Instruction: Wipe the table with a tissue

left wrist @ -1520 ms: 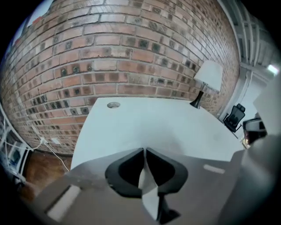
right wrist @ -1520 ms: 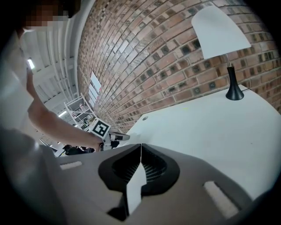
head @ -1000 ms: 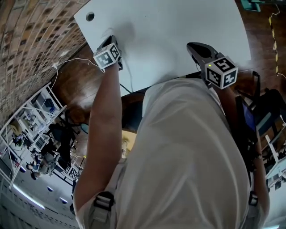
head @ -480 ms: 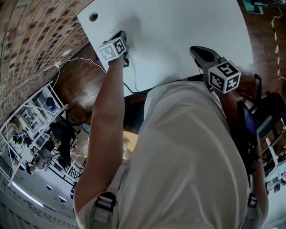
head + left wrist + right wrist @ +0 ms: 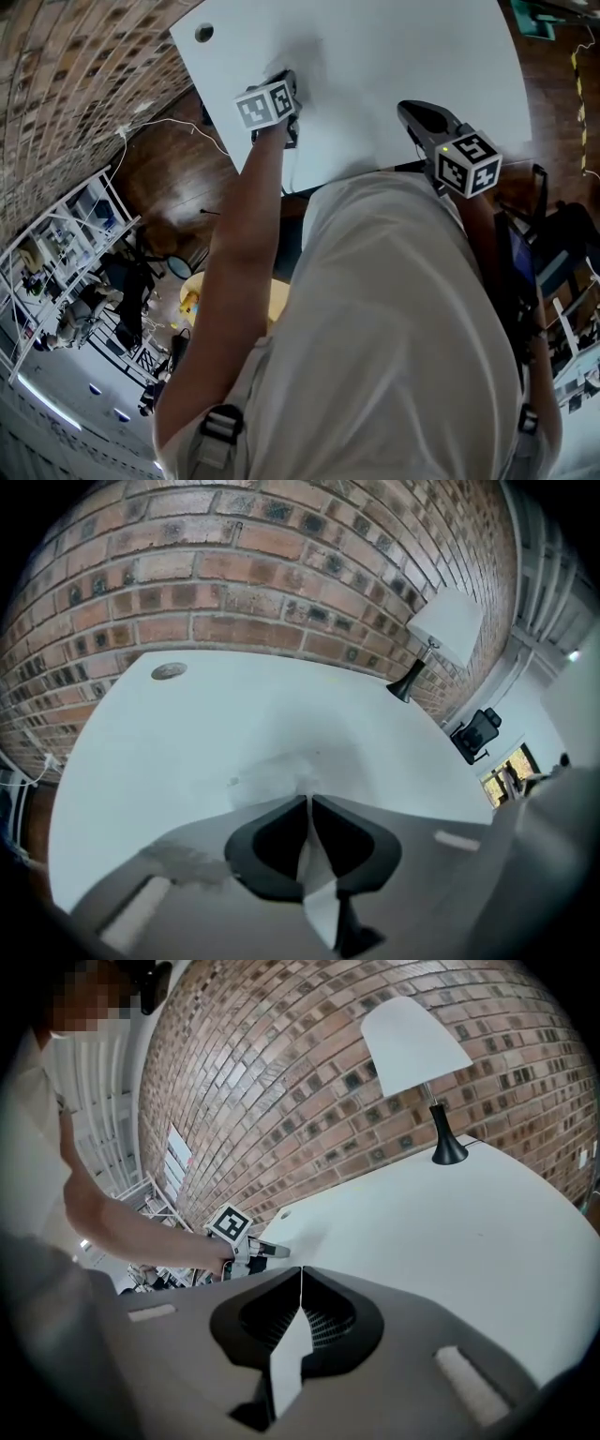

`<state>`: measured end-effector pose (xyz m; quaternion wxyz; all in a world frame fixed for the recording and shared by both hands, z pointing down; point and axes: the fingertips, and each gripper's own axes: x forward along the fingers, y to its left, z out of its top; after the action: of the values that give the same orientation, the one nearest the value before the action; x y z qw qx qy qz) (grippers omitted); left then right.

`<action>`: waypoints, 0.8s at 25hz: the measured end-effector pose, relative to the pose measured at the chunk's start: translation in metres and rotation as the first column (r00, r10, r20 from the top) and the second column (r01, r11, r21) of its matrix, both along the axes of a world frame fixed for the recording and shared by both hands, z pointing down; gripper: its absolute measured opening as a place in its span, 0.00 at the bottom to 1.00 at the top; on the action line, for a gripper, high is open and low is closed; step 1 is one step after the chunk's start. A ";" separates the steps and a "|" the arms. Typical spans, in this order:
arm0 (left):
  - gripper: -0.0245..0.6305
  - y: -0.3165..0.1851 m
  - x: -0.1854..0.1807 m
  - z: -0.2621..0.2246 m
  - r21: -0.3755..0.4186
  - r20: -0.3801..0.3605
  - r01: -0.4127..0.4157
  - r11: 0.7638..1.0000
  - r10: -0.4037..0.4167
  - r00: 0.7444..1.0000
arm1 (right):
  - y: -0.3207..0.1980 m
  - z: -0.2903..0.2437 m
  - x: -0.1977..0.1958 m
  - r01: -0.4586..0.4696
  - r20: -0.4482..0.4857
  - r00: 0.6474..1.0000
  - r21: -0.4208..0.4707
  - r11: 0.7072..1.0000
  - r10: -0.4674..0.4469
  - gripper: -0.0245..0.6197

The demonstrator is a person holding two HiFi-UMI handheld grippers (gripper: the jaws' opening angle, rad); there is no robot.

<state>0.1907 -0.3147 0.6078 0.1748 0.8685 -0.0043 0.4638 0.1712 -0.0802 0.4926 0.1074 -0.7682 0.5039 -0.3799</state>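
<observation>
Our left gripper [image 5: 308, 801] pinches a crumpled white tissue [image 5: 277, 772] at its tips, low against the white worktop [image 5: 178, 733] — our right gripper [image 5: 301, 1271], jaws pressed together and empty, hovers to its right.

The right gripper [image 5: 300, 1271] was seen with jaws closed together, empty, over a white table [image 5: 450, 1241]. A lamp [image 5: 417, 1049] was set by the brick wall [image 5: 281, 1072]; the left gripper [image 5: 279, 1252] was held at the table's left.
</observation>
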 end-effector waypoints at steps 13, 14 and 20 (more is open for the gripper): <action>0.07 0.005 -0.044 0.003 -0.040 -0.005 -0.036 0.999 0.036 0.999 | -0.015 0.001 -0.003 0.025 0.009 1.000 0.019 1.000 -0.025 0.05; 0.07 -0.007 -0.044 0.002 -0.002 -0.003 -0.016 1.000 0.016 1.000 | -0.014 0.001 -0.003 0.022 0.010 1.000 0.017 1.000 -0.023 0.05; 0.07 -0.056 -0.031 -0.016 0.143 -0.079 0.070 0.987 -0.059 0.995 | -0.007 -0.003 0.002 -0.002 -0.001 1.000 0.013 1.000 0.002 0.05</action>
<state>0.1595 -0.3703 0.5921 0.1257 0.8950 -0.0599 0.4238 0.1733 -0.0876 0.4901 0.1128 -0.7680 0.5059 -0.3762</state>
